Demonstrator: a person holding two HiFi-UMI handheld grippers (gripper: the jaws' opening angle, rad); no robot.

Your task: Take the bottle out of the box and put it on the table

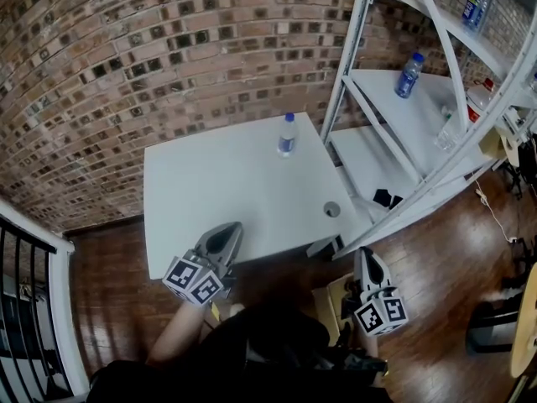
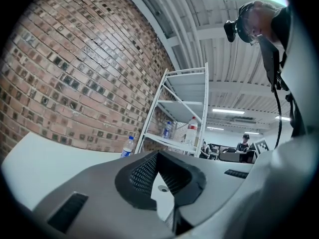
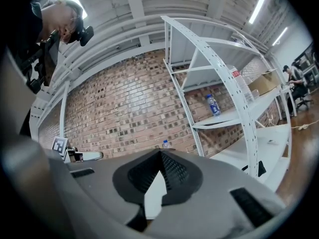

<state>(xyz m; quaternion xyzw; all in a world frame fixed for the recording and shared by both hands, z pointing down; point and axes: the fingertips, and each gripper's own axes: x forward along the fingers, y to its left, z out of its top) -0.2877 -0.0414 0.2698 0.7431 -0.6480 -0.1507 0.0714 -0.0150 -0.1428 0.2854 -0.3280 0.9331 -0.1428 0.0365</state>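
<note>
hovering low at near edge of worktop, head view: left tongs, right tongs carry nothing. bottle upright on far side, likely already delivered. tan box-like shape beside right tongs, contents hidden.
left gripper view: tongs together, nothing between; bottle ahead.
right gripper view: tongs together, empty.

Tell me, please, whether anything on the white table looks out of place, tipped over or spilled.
Nothing stands out: the clear blue-labelled plastic bottle stands upright on the white table, nothing spilled around it.
</note>
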